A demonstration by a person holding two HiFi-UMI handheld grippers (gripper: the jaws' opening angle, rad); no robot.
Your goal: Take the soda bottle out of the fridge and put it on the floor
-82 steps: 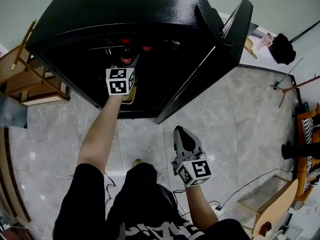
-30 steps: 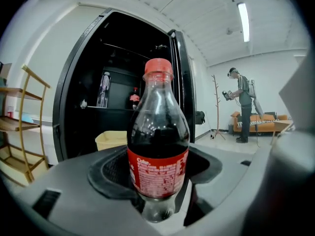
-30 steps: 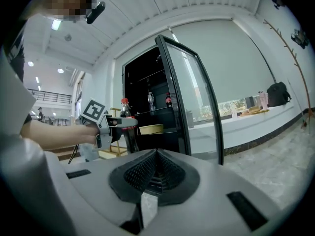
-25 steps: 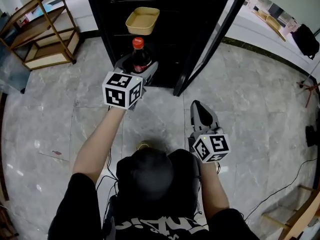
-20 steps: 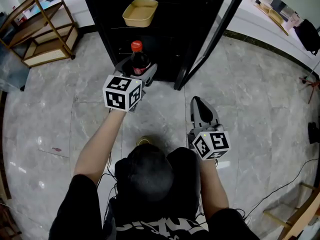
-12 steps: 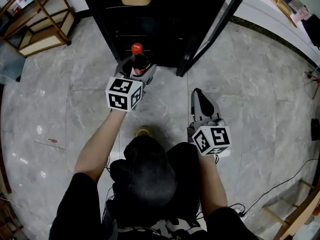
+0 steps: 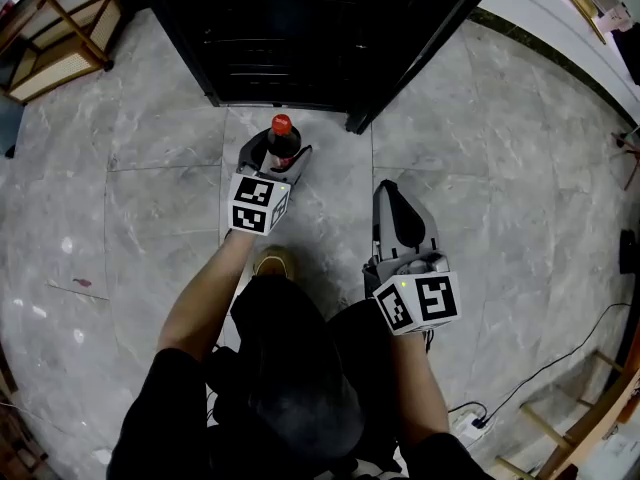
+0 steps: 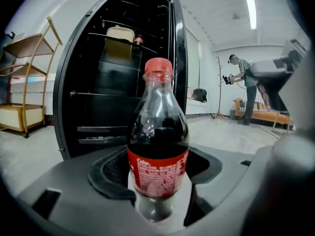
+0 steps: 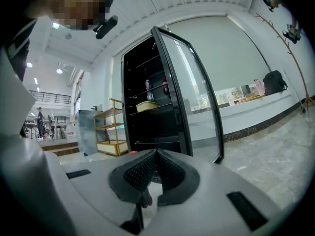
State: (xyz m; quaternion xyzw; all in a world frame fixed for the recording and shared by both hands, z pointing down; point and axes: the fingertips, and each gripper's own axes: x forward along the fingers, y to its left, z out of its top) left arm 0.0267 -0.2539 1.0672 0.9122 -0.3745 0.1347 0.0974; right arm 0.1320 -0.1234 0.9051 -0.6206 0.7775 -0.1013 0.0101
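The soda bottle (image 7: 282,140) has a red cap, dark cola and a red label (image 8: 158,173). It stands upright between the jaws of my left gripper (image 7: 277,158), which is shut on its body, low over the grey tiled floor in front of the black fridge (image 7: 300,28). In the left gripper view the bottle (image 8: 158,146) fills the middle, with the open fridge (image 8: 113,82) behind it. My right gripper (image 7: 397,200) hovers to the right of the bottle, shut and empty; its pads (image 9: 156,173) meet in the right gripper view.
The fridge door (image 7: 420,53) stands open to the right. A wooden shelf rack (image 7: 55,28) is at the far left. A yellow tray (image 8: 119,36) lies on an upper fridge shelf. A cable and power strip (image 7: 465,423) lie at the lower right. Another person (image 8: 246,90) stands far off.
The left gripper has brought the bottle out of the fridge, toward me and downward near the floor. The right gripper stayed beside it, shut.
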